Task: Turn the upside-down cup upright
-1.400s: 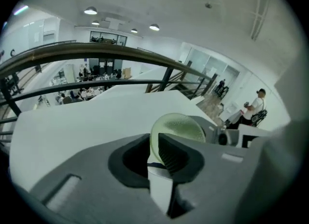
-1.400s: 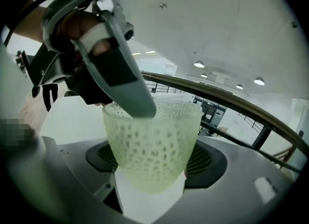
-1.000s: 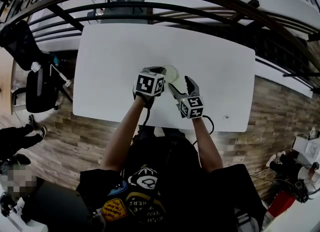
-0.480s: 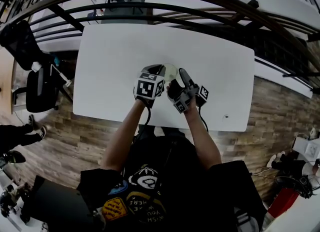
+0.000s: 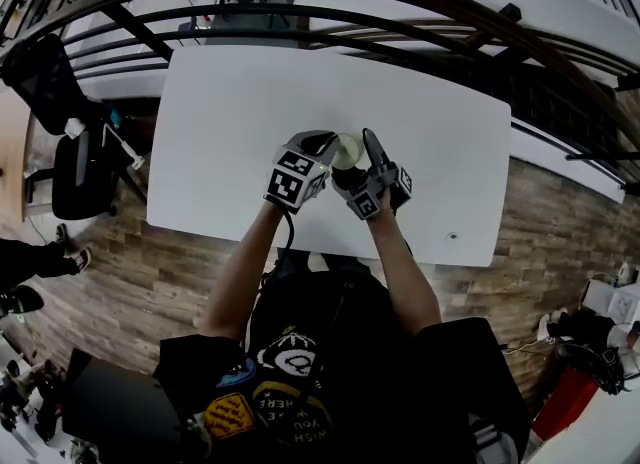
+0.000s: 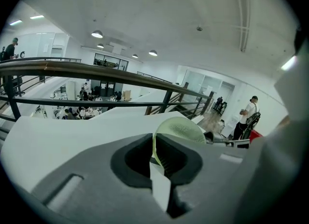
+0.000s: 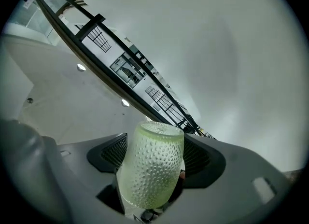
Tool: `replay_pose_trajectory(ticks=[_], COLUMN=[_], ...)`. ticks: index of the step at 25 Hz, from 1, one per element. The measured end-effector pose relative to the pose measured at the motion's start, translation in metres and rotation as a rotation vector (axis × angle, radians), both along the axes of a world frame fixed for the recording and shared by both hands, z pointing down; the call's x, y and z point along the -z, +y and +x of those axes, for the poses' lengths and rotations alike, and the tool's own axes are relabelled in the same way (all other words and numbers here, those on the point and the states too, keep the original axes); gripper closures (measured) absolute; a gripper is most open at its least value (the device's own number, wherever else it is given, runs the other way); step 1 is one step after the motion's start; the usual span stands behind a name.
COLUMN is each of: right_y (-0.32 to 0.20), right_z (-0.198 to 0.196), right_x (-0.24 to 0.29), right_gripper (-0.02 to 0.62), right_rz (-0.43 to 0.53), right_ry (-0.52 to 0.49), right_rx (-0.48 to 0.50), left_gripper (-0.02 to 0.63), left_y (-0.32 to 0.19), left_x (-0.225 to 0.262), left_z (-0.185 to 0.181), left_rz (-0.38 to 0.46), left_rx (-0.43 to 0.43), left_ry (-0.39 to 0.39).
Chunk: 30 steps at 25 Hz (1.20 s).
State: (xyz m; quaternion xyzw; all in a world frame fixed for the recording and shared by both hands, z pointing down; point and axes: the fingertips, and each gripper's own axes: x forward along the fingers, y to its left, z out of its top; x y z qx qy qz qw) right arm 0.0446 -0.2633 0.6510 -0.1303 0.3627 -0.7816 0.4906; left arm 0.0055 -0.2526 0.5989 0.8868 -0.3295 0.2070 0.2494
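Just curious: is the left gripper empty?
No, the left gripper pinches the rim of the pale green dimpled glass cup.

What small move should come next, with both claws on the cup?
Probably open the left claw, freeing the rim. It pinches the green dimpled cup by its wall, while the right claw, whose jaws have just been closing, appears to press the cup's body from both sides, so it could turn it upright alone.
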Motion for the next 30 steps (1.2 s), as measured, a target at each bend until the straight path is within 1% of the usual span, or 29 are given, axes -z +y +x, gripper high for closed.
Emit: replay_pose_trajectory(ticks=[3,4,5,8,9,11,13,15,16,17,20,22,25,26,27,30], right_y=[0.0,-0.001,-0.001,-0.005,-0.007,-0.012,-0.018,-0.026,-0.03,-0.035,-0.047,-0.056,-0.068,-0.07,-0.07,-0.074], right_z=[-0.001,-0.001,-0.002,-0.005,-0.006,-0.007,-0.003,0.006,0.01,0.014,0.016,0.013,0.003,-0.002,-0.008,-0.018], right_x=[0.0,0.002,0.003,0.006,0.006,0.004,0.002,-0.002,-0.004,-0.006,-0.011,-0.017,-0.027,-0.031,-0.037,-0.055], right_gripper=[0.252,0.252,0.252,0.252,0.252,0.252,0.252,0.252,0.252,0.252,0.252,0.252,0.25,0.25,0.25,0.25], right_rz=[0.017,0.033,0.053,0.107,0.124,0.16,0.193,0.224,0.247,0.277,0.365,0.432,0.582,0.635,0.681,0.79], right_ry=[0.062,0.1,0.149,0.318,0.374,0.501,0.631,0.758,0.829,0.908,1.182,1.39,1.733,1.83,1.908,2.078], right_rx=[0.019,0.03,0.047,0.095,0.11,0.142,0.159,0.156,0.157,0.165,0.219,0.258,0.296,0.31,0.325,0.335], left_gripper=[0.57,0.541,0.528,0.512,0.501,0.5,0.525,0.533,0.559,0.601,0.601,0.601,0.601,0.601,0.601,0.601], left_y=[0.0,0.0,0.001,0.005,0.006,0.011,0.018,0.023,0.024,0.026,0.029,0.031,0.034,0.038,0.043,0.052], left_x=[-0.004,-0.005,-0.007,-0.016,-0.021,-0.034,-0.049,-0.06,-0.064,-0.066,-0.069,-0.073,-0.081,-0.083,-0.085,-0.092], left_z=[-0.006,-0.009,-0.013,-0.028,-0.034,-0.045,-0.058,-0.073,-0.08,-0.086,-0.092,-0.094,-0.097,-0.098,-0.098,-0.097], left_rz=[0.001,-0.009,-0.027,-0.092,-0.121,-0.198,-0.255,-0.29,-0.307,-0.321,-0.357,-0.385,-0.414,-0.416,-0.417,-0.427], left_rx=[0.007,0.02,0.037,0.099,0.123,0.175,0.231,0.291,0.321,0.345,0.373,0.377,0.383,0.378,0.37,0.359], left_ry=[-0.028,-0.038,-0.042,-0.034,-0.028,-0.029,-0.068,-0.103,-0.11,-0.11,-0.108,-0.107,-0.104,-0.113,-0.125,-0.143])
